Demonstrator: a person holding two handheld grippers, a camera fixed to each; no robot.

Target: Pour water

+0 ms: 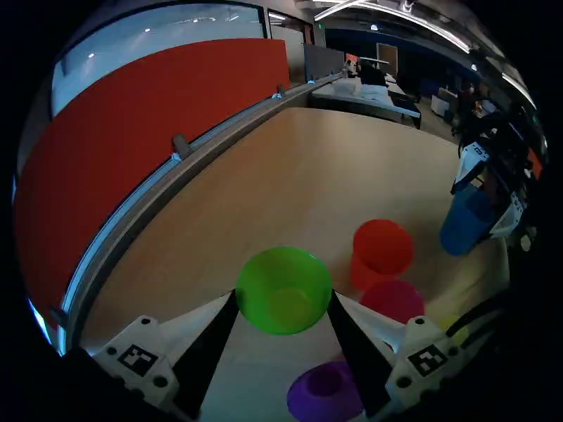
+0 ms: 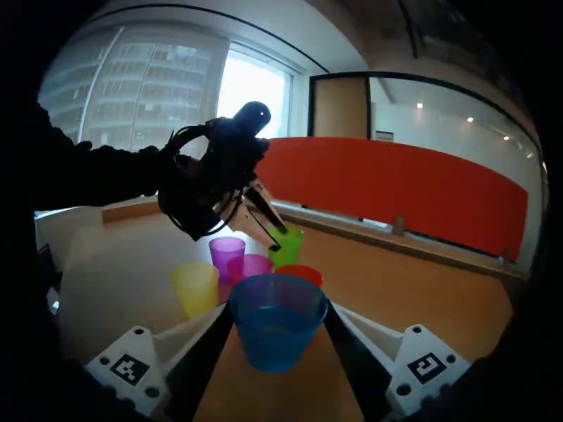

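Side by side, jaws of the left gripper [image 1: 283, 297] pinch a green cup [image 1: 283, 281] beside orange [image 1: 381, 250], pink [image 1: 393, 301] and purple [image 1: 325, 390] cups on the wooden surface [image 1: 302, 162]; the right gripper [image 2: 278, 309] clamps a blue cup [image 2: 276, 334].

left claw [image 1: 283, 299] — right claw [image 2: 278, 313] — both clamped

A light wooden surface [image 1: 295, 176] runs along a red partition [image 1: 141, 141], with a grey rail [image 1: 162, 183] at the partition's foot and a glass pane [image 1: 155, 35] above it. Farther back, desks [image 1: 366, 95] stand in a dim office under long ceiling light strips [image 1: 394, 17]. In the right gripper view, daylight pours through a tall window [image 2: 253, 84], beside a wood-coloured panel [image 2: 341, 105]
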